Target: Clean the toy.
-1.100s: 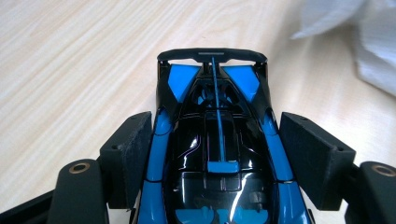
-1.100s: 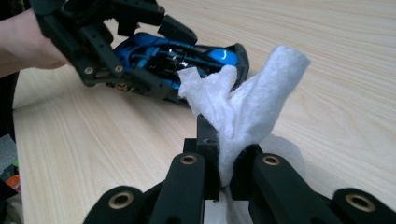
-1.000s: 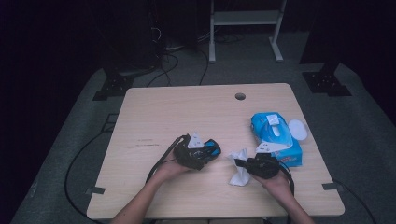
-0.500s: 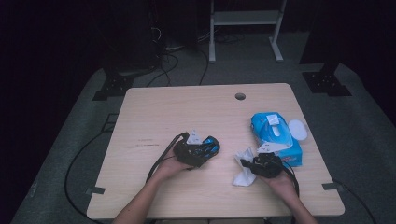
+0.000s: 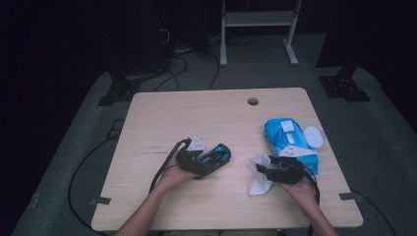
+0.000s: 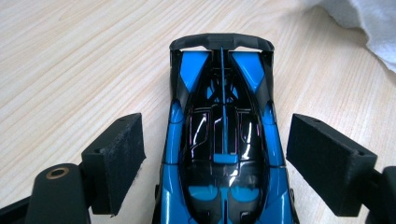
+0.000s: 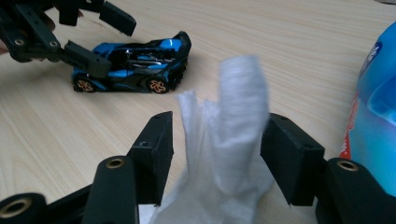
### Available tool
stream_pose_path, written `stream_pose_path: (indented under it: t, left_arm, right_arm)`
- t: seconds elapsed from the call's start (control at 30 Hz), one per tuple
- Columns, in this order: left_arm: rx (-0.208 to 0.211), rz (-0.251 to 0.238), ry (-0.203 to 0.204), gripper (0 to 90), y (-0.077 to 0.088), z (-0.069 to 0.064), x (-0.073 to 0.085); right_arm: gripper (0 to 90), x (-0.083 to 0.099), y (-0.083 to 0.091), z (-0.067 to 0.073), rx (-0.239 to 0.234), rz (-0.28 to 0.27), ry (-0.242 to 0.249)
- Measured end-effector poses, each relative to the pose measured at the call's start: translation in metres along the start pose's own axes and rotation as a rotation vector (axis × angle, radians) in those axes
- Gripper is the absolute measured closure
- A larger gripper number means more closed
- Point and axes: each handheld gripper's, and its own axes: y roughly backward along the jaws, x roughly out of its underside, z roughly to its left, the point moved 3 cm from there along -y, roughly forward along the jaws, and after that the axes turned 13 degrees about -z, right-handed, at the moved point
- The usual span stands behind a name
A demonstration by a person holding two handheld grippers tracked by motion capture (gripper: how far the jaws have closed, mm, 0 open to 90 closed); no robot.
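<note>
A blue and black toy car stands on the wooden table, left of centre. My left gripper straddles it from behind. Its jaws have just been opening, and the pads stand a little off the car's sides. In the high view the left gripper lies over the car. My right gripper is open after its jaws have just been opening. A crumpled white wipe stands loose between the jaws. Its lower part trails on the table beside the right gripper.
A blue pack of wipes lies just beyond the right gripper, with a white round lid at its right. The table has a cable hole near its far edge. Black cables trail from both grippers. Dark floor and stands surround the table.
The right jaws have spread apart and let go of the wipe, which now stands loose between them. The left jaws have widened around the car. Both hands stayed in place.
</note>
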Motion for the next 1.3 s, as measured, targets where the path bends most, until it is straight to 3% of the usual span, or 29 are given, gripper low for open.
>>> stream_pose_path:
  t: [0.3,0.57,1.3]
  left_arm:
    - [-0.014,-0.044,0.019,18.8,0.012,0.001,0.002]
    - [-0.036,-0.048,0.024,17.7,0.029,0.005,0.008]
    - [-0.055,-0.066,0.043,16.5,0.061,0.001,0.027]
  right_arm:
    - [42.2,-0.007,0.008,-0.004,0.018,-0.031,-0.007]
    - [41.6,-0.01,0.017,-0.006,0.016,-0.054,-0.015]
    - [38.5,0.001,0.021,-0.005,-0.013,-0.013,-0.004]
